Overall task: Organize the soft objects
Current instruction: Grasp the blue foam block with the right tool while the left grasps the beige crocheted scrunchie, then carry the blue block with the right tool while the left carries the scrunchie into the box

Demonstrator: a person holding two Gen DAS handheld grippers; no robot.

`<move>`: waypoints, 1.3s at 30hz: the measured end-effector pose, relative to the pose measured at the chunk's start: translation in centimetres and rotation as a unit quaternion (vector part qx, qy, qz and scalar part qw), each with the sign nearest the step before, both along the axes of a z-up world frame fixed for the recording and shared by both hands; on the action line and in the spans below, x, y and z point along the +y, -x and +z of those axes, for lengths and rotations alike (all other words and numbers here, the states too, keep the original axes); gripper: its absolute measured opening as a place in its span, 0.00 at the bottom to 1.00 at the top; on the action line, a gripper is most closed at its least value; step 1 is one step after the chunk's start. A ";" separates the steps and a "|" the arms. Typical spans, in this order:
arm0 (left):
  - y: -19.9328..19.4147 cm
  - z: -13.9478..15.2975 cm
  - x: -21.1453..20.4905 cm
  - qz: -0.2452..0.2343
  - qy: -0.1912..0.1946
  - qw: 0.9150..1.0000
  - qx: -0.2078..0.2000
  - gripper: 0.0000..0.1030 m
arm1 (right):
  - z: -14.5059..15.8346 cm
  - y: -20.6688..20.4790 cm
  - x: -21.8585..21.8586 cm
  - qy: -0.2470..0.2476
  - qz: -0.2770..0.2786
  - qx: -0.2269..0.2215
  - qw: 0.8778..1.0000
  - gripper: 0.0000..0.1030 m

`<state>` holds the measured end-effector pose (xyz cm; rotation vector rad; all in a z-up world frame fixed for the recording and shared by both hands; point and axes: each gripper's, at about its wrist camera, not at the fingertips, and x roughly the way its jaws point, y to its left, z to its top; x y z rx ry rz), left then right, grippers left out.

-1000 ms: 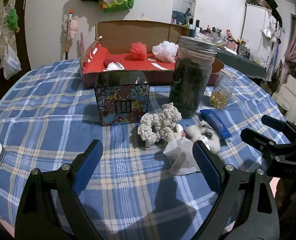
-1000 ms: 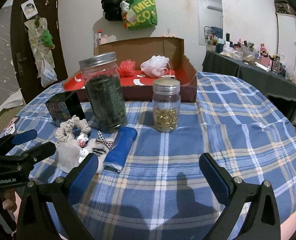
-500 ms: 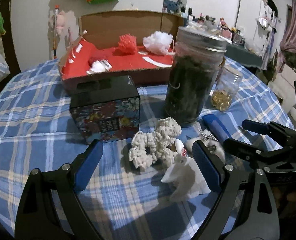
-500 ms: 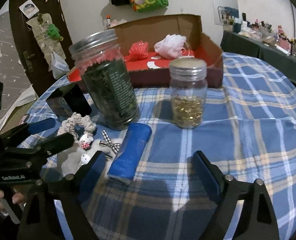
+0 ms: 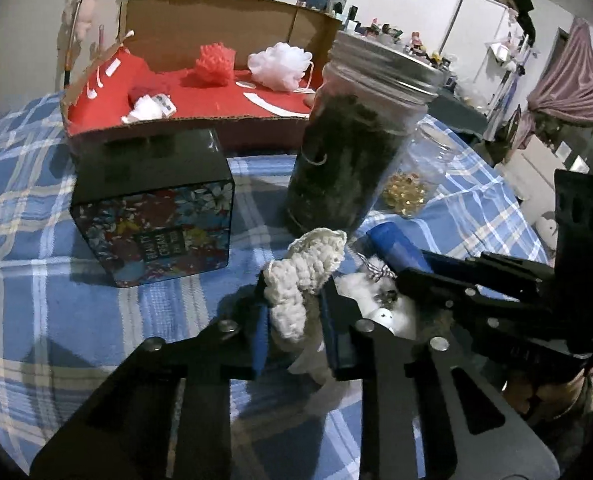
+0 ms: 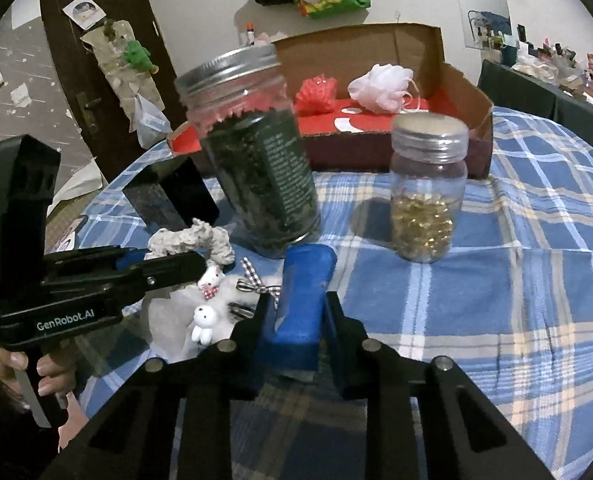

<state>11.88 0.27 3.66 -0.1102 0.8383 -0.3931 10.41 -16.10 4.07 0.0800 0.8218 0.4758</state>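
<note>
A red pouf (image 5: 215, 65) and white pouf (image 5: 280, 65) are already boxed, while a crocheted scrunchie (image 5: 300, 276) and blue roll (image 6: 301, 300) are clamped in the left gripper (image 5: 294, 320) and right gripper (image 6: 298, 320) jaws on the table (image 6: 536, 280).

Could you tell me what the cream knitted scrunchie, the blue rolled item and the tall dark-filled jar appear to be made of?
Cream knitted scrunchie: looks like crocheted yarn, matte, with visible looped stitches. Blue rolled item: probably soft cloth or foam, matte; its sides dent slightly between the pads. Tall dark-filled jar: clear glass or plastic, glossy, under a ribbed, dull silver metal-looking lid.
</note>
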 end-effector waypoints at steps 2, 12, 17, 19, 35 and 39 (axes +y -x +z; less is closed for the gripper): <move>0.1 0.1 0.1 -0.002 0.003 1.000 -0.002 0.18 | 0.4 0.3 0.0 0.010 -0.005 -0.012 1.000 0.25; 1.6 1.7 1.2 0.004 -0.004 1.000 -0.030 0.18 | 1.9 1.0 -0.4 0.028 -0.016 -0.039 0.999 0.25; 1.8 1.7 1.3 0.004 -0.004 1.000 -0.030 0.18 | 1.8 1.0 -0.4 0.027 -0.018 -0.035 0.999 0.25; 1.8 1.7 1.3 0.005 -0.004 1.000 -0.031 0.18 | 1.7 1.1 -0.5 0.027 -0.019 -0.034 0.999 0.25; 2.6 3.3 2.3 0.015 -0.009 0.999 -0.049 0.18 | 2.7 1.5 -1.2 0.032 -0.026 -0.045 0.998 0.24; 3.0 4.1 2.9 0.021 -0.009 0.998 -0.058 0.18 | 3.5 1.6 -1.7 0.035 -0.033 -0.054 0.997 0.24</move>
